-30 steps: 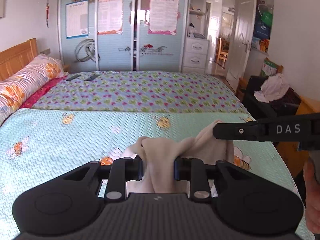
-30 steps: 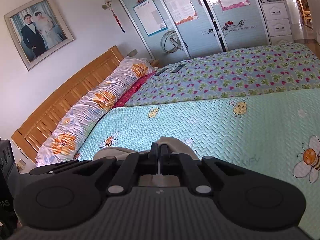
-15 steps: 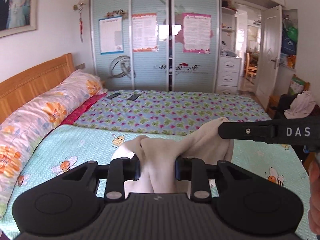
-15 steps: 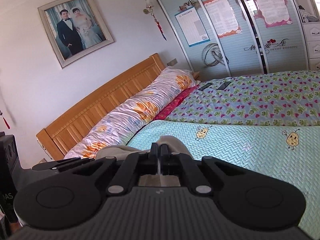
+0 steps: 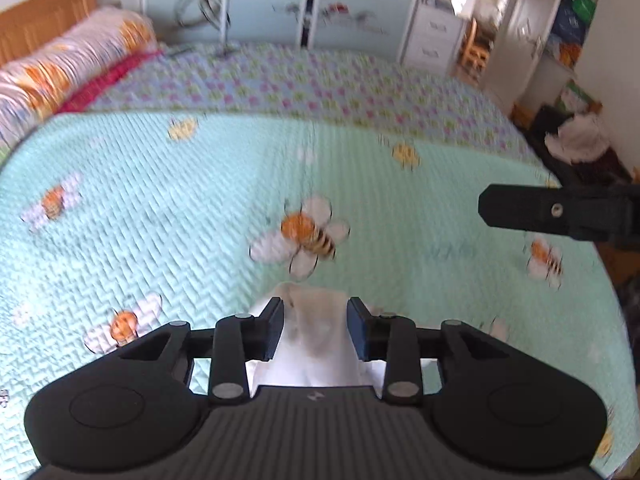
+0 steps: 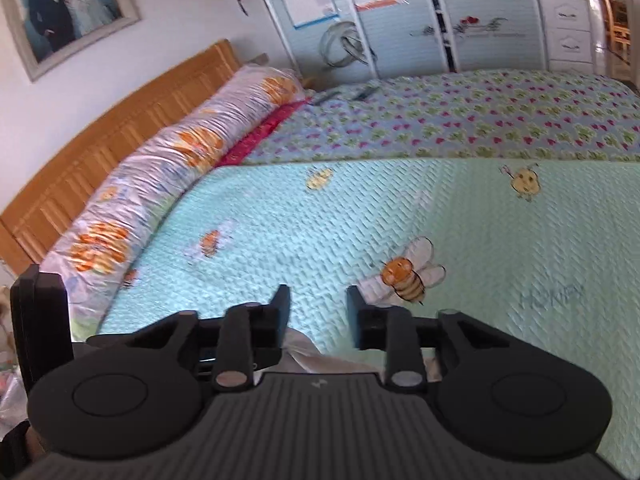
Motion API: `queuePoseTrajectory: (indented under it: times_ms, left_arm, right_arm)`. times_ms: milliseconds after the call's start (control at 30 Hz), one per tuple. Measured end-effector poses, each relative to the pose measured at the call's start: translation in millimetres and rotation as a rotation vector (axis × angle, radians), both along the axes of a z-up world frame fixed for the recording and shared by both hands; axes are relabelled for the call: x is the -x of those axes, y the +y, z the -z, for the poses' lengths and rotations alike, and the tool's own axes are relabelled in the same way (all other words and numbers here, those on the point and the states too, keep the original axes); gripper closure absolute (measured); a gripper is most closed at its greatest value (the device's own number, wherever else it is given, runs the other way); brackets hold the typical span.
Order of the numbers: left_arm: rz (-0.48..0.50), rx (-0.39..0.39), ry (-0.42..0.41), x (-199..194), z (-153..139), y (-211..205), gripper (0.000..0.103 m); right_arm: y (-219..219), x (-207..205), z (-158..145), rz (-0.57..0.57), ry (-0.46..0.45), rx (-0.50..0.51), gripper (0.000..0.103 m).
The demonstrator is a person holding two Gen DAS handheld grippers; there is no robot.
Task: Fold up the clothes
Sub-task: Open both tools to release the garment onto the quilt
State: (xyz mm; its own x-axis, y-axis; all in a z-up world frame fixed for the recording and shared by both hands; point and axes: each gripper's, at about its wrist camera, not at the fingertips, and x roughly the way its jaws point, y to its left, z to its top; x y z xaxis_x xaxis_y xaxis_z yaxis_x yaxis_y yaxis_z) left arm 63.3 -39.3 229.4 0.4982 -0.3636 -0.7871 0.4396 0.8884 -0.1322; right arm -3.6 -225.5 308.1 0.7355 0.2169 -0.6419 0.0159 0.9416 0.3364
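The room is a bedroom with white walls. A wardrobe (image 6: 400, 20) with pale blue sliding doors, carrying paper posters, spans the far wall; a white drawer unit (image 6: 568, 20) stands at its right end. A framed portrait (image 6: 64, 12) hangs above the wooden headboard (image 6: 112, 140).

The bed (image 5: 200, 208) fills most of both views. Its near half carries a mint quilted coverlet printed with bees; the far half carries a blue heart-print sheet (image 6: 480, 120). A long floral bolster (image 6: 160, 184) lies against the headboard.

The garment (image 5: 316, 340), a cream-white cloth, lies bunched on the coverlet at the near edge of the bed.

Left gripper (image 5: 316, 330): jaws opening, with the garment between them; the pads stand just clear of the cloth. Right gripper (image 6: 318, 314): jaws opening, released, nothing between the pads; a fold of the garment (image 6: 308, 354) shows just below them.
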Motion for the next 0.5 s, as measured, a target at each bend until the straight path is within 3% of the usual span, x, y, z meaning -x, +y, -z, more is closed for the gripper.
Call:
queuePoseTrajectory:
  times_ms: [133,333,500]
  left_arm:
    - [0.041,-0.013,0.054,-7,39,21,0.066]
    - [0.037,0.004,0.015,8,44,46,0.059]
    - [0.029,0.002,-0.011,29,38,34,0.057]
  right_arm:
    - [-6,14,46,0.098,0.074,0.033,0.064]
    - [-44,68,89,0.275,0.137,0.032,0.064]
    - [-53,85,96,0.276,0.089,0.000,0.058]
